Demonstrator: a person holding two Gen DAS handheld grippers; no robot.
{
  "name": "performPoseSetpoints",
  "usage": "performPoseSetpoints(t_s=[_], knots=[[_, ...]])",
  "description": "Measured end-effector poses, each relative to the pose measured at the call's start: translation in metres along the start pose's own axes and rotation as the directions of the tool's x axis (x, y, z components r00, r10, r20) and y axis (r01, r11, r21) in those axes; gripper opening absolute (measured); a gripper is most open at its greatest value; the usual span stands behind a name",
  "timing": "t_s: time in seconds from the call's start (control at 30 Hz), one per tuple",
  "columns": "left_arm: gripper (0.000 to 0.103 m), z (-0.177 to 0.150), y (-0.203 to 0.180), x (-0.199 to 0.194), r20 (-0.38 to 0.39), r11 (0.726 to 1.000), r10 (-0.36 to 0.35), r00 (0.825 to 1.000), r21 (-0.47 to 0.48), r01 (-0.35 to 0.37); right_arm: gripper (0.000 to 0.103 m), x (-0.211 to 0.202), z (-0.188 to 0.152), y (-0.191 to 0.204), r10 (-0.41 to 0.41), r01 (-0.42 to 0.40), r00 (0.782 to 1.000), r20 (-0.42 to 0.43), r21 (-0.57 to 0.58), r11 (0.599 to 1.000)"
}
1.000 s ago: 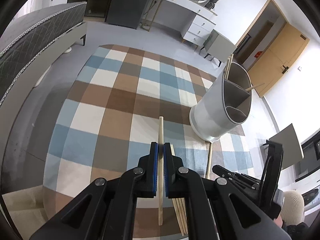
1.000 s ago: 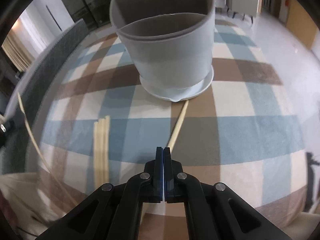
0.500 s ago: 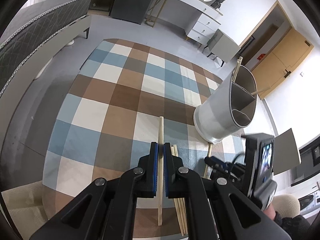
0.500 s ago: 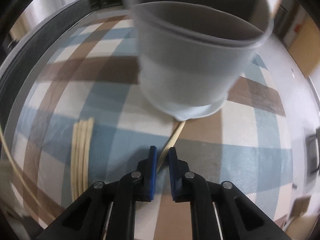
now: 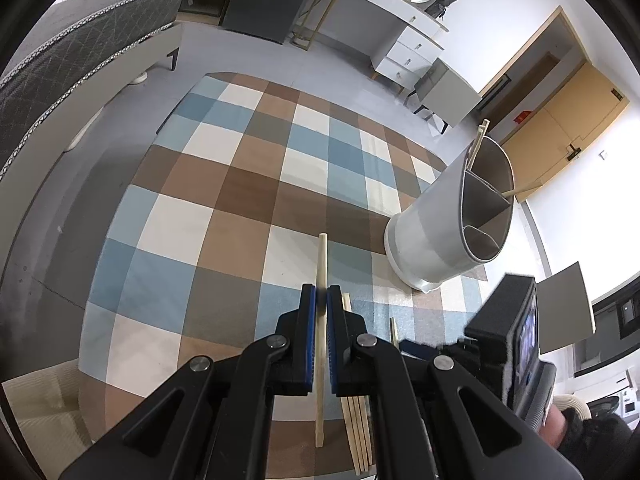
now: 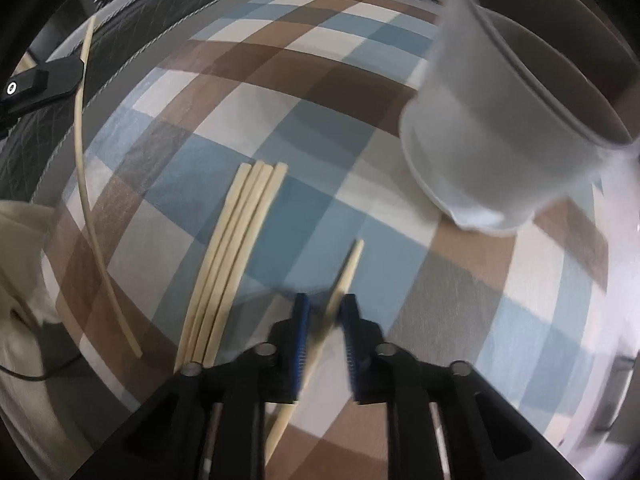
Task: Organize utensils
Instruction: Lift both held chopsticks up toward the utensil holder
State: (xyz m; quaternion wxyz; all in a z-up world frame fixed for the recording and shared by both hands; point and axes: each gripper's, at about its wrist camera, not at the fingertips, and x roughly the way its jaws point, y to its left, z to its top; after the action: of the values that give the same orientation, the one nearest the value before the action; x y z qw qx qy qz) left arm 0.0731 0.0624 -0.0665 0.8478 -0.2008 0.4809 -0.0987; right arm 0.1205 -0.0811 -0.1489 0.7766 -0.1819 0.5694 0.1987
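Chopstick [image 5: 321,340] lengthwise in left tool [image 5: 321,298], tip away from camera

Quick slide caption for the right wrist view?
Right gripper, jaws just opening, straddles single chopstick on checked rug.

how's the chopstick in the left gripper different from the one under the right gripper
The held chopstick is clamped between the shut jaws of the left gripper, lifted off the checked rug. The loose chopstick lies flat on the rug, alone, near the grey holder. The right gripper straddles it; its jaws have just been opening, pads not pressing it. Both are pale wooden sticks of similar look.
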Motion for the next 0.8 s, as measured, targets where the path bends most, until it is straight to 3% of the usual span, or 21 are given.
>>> performPoseSetpoints(t_s=[0.1, 0.13, 0.17, 0.27, 0.4, 0.5, 0.67, 0.8], knots=[[0.001, 0.002, 0.002, 0.002, -0.006, 1.0, 0.002, 1.0, -0.009, -0.002, 0.024, 0.004, 0.013, -0.003, 0.007, -0.006, 1.0, -0.005, 0.034, 0.999], [0.001, 0.002, 0.002, 0.002, -0.006, 1.0, 0.002, 1.0, -0.013, -0.002, 0.019, 0.005, 0.014, -0.002, 0.001, -0.001, 1.0, 0.0, 0.034, 0.999], [0.001, 0.003, 0.003, 0.002, -0.007, 1.0, 0.002, 1.0, -0.015, -0.002, 0.006, 0.004, 0.014, -0.001, 0.006, -0.006, 1.0, 0.007, 0.033, 0.999], [0.001, 0.005, 0.002, 0.002, -0.006, 1.0, 0.011, 1.0, -0.015, -0.011, 0.005, 0.0, 0.008, 0.004, -0.001, -0.001, 0.998, 0.06, 0.027, 1.0], [0.001, 0.0, -0.009, -0.002, 0.016, 0.999, 0.024, 1.0, 0.034, -0.025, 0.005, -0.017, -0.005, -0.006, -0.006, -0.013, 0.985, 0.172, 0.111, 0.994], [0.001, -0.005, -0.018, -0.003, 0.03, 0.997, 0.037, 0.999, 0.069, -0.039, 0.005, -0.046, -0.017, -0.017, 0.005, -0.062, 0.956, 0.293, 0.183, 0.981], [0.001, -0.01, -0.043, -0.017, 0.039, 0.992, 0.017, 0.999, 0.123, -0.022, 0.004, -0.092, -0.043, -0.024, -0.001, -0.135, 0.871, 0.492, 0.24, 0.961], [0.0, -0.012, -0.061, -0.029, 0.054, 0.986, 0.023, 0.998, 0.165, -0.031, 0.004, -0.109, -0.052, -0.034, 0.013, -0.197, 0.824, 0.566, 0.266, 0.944]])
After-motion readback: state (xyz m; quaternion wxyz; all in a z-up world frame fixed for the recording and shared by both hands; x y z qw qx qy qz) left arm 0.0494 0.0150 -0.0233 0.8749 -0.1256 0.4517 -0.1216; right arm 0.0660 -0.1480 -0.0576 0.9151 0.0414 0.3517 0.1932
